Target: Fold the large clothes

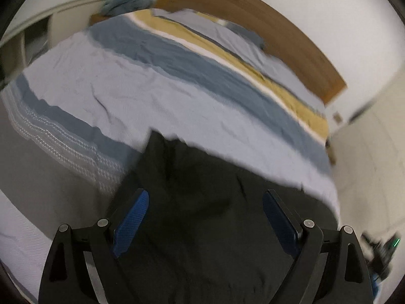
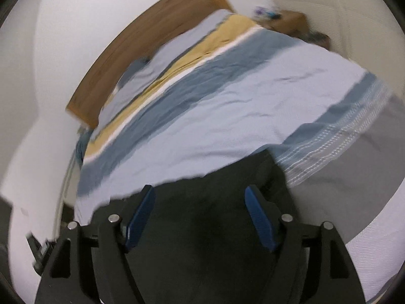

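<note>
1. The left gripper (image 1: 205, 217) has its blue-padded fingers (image 1: 131, 223) spread wide, with nothing pinched between them; dark cloth fills the gap beneath, but the pads do not appear to grip it.
2. The right gripper (image 2: 200, 215) is likewise spread apart, though a little less widely; its blue pads (image 2: 259, 217) flank the same dark cloth without closing on it.
3. The black garment (image 1: 202, 177) lies at the near edge of the bed, directly under and ahead of both grippers; in the left wrist view one corner (image 1: 155, 136) points up onto the bedspread, and in the right wrist view its far edge (image 2: 227, 169) runs across the covers; both views are motion-blurred, so the number of layers cannot be told.
4. Beyond it the striped bedspread (image 2: 227, 96) stretches pale blue, darker blue and yellow to the wooden headboard (image 1: 253, 30); a bluish heap (image 1: 126, 2) sits near the far corner.
5. Judged from this: the garment is laid on the bed, looks bunched rather than neat, and no finished fold can be made out; grasping an edge or corners and making the folds seems to be what remains.
</note>
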`<state>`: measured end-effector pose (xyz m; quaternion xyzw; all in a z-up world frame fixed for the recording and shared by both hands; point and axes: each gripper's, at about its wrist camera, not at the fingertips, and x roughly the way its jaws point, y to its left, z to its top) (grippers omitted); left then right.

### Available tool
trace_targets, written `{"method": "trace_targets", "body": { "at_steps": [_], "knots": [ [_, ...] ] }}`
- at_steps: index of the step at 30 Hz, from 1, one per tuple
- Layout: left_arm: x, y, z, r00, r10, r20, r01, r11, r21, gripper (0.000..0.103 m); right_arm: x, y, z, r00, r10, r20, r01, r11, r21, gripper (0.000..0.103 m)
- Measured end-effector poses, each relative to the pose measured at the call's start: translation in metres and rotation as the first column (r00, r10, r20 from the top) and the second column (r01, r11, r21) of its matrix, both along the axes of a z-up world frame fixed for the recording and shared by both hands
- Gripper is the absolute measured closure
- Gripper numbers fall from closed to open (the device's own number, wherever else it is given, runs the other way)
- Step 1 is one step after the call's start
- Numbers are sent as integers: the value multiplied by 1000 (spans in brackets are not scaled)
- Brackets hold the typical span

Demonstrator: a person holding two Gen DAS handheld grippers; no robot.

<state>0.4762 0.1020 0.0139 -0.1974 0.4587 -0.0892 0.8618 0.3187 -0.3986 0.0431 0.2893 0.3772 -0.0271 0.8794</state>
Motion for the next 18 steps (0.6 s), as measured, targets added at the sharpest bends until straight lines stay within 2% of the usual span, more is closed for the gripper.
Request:
{"method": "trace_targets", "body": {
  "at_steps": [4,7,9,11,13,18],
  "knots": [
    [-33,-52,-21,994,-111,12,110,992,70,13,-10,70,-10,995,102,7,-101,991,-84,31],
    [-38,-80,-34,987,-163,9,161,982,101,13,-6,110,-24,987,161,-12,-161,981,-109,31],
    [-32,-100,-40,980,-200,4,198,972,129,13,8,139,-38,977,208,-49,-213,963,-162,31],
    [-16,-116,-46,976,-217,10,213,964,161,13,28,159,-54,969,225,-98,-242,941,-235,31],
    [10,-131,-55,972,-236,-18,235,951,199,13,51,167,-66,966,222,-134,-252,926,-281,31],
    [64,-150,-73,975,-213,-60,221,939,263,12,108,160,-85,963,206,-174,-253,916,-313,29]
  ]
}}
